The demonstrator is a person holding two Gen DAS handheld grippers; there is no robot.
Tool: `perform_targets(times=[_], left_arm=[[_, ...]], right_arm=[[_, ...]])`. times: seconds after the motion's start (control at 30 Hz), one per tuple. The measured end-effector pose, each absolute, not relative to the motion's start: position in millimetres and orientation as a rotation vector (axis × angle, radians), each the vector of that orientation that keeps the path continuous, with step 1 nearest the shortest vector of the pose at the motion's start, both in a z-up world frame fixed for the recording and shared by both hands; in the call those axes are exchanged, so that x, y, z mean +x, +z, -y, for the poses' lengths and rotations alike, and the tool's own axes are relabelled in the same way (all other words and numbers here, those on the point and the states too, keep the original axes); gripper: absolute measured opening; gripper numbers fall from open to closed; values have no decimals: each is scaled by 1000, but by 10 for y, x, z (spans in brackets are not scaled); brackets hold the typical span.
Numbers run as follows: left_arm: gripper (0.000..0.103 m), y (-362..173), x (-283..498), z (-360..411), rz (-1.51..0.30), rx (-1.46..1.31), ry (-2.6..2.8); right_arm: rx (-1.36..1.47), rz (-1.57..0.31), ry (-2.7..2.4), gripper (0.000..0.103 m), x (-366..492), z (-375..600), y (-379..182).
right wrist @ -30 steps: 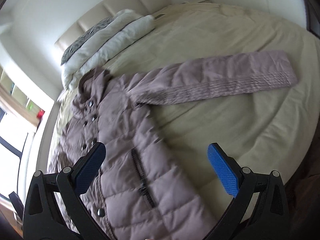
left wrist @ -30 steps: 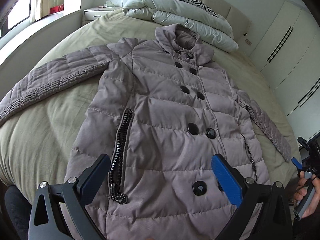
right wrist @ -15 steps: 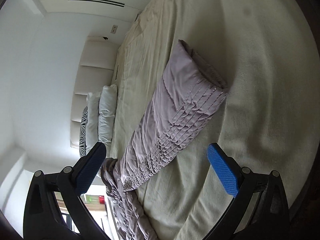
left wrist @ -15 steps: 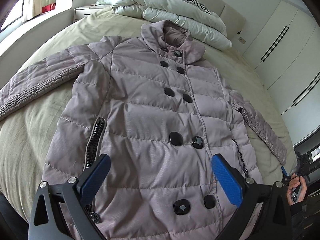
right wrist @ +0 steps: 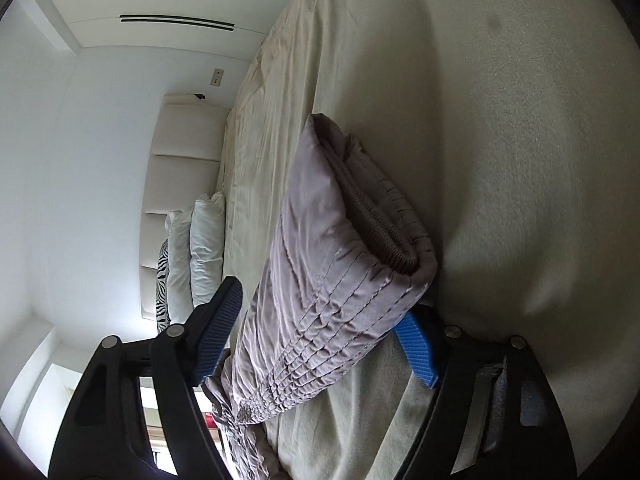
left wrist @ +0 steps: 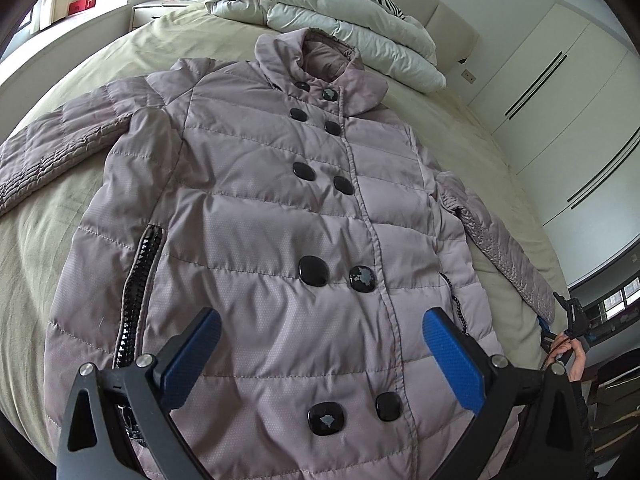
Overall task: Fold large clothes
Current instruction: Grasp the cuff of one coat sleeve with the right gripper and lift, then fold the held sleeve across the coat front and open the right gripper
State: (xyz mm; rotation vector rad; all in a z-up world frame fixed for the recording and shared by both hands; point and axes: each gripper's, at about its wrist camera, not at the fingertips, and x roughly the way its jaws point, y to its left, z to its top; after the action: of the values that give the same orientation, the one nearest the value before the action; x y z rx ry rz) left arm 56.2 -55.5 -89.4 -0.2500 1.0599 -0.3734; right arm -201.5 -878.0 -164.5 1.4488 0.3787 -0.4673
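A mauve quilted coat (left wrist: 280, 216) with black buttons lies flat, front up, on the bed, both sleeves spread out. My left gripper (left wrist: 320, 356) is open and empty, hovering above the coat's lower front. In the right wrist view my right gripper (right wrist: 320, 328) is open, its blue pads on either side of the coat's sleeve (right wrist: 332, 280) just behind the ribbed cuff (right wrist: 376, 216); whether the pads touch the fabric is unclear. The right gripper (left wrist: 568, 332) also shows small at the sleeve end in the left wrist view.
The bed (left wrist: 60, 216) has a beige cover. Folded white duvets and a zebra pillow (left wrist: 340, 12) lie at the headboard beyond the collar. A bedside table (left wrist: 160, 8) stands far left, white wardrobes (left wrist: 560, 80) to the right.
My right gripper swung from a view over the coat to the right sleeve's cuff and moved in until its pads straddle the sleeve. My left gripper shifted toward the coat's centre.
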Motion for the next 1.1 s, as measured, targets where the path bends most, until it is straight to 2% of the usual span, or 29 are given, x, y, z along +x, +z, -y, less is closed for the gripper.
perform_targets(times=[0.07,0.13,0.27,0.47,0.7,0.9,1.1], left_arm=[[103,-894,562,541,-1053,-258,-375],[103,-892,576,517,-1046,-262,-374],[103,-884,587,439,-1032,-277,-370],[103,-842,581,243,-1002,-300,-358],[103,-737,521,-52,-949,-348,-390],[103,-743,494,-301,-933,-398,-394],[103,-845,515,-513,-943,-505,-426]], right_arm=[[1427,-398,-496,46,-1966,8795,-1647],[1386,-441,-531,32,-1970,8812,-1615],[1234,-510,-560,20,-1799,8633,-1317],[871,-602,-440,19,-1110,7680,-456],[472,-691,-131,19,-132,5854,231],[254,-809,59,19,353,4329,51],[210,-944,66,24,445,3427,-601]])
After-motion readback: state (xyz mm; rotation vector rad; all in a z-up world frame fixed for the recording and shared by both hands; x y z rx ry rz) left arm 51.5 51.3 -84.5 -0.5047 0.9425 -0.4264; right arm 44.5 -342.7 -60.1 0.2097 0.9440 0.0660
